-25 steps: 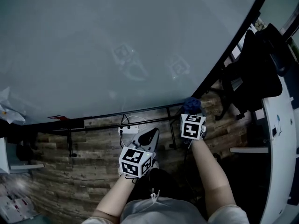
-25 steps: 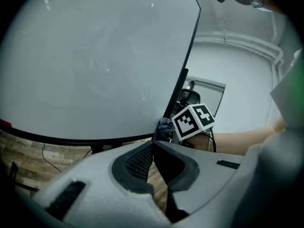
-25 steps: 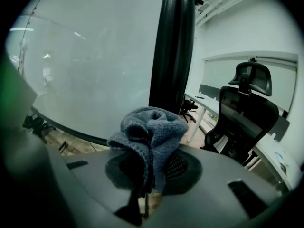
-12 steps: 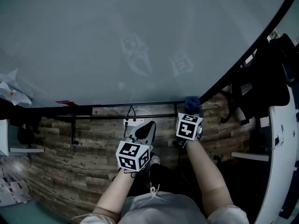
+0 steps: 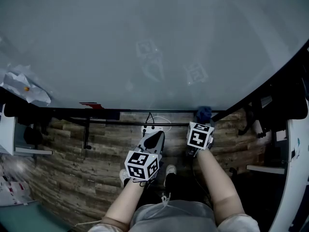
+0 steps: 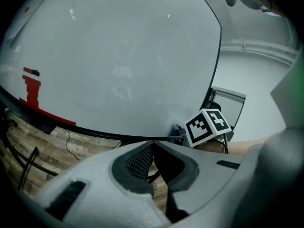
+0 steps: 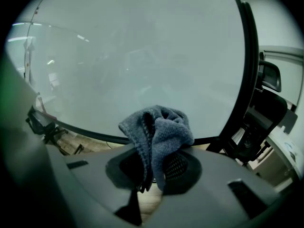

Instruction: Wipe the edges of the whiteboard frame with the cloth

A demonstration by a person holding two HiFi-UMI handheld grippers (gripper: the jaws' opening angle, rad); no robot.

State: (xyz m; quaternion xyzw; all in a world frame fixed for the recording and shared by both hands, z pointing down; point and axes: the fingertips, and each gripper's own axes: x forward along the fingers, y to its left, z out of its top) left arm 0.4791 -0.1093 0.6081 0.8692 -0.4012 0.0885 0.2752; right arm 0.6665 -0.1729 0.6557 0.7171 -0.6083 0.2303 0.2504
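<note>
A large pale whiteboard (image 5: 145,42) fills the view above a wood-plank floor (image 5: 63,163). Its black frame (image 5: 120,113) runs along the bottom edge and climbs up the right side. A white power strip (image 5: 152,128) lies on the floor just under the lower rail, crumpled paper (image 5: 24,86) sits at the far left, and a dark office chair (image 7: 270,103) stands off to the right. Both of the person's bare forearms reach forward and down, side by side. The right one stretches further, bringing the right hand-held gripper (image 5: 202,122) up to the lower rail near the bottom right corner. Its jaws are clamped on a bunched blue-grey cloth (image 5: 203,113), which sticks out past the tips and sits right at the rail; whether it actually presses on the frame I cannot tell. The left hand-held gripper (image 5: 155,135) hangs lower and closer to the body, over the floor and short of the rail. Its jaws are brought together with nothing between them.
</note>
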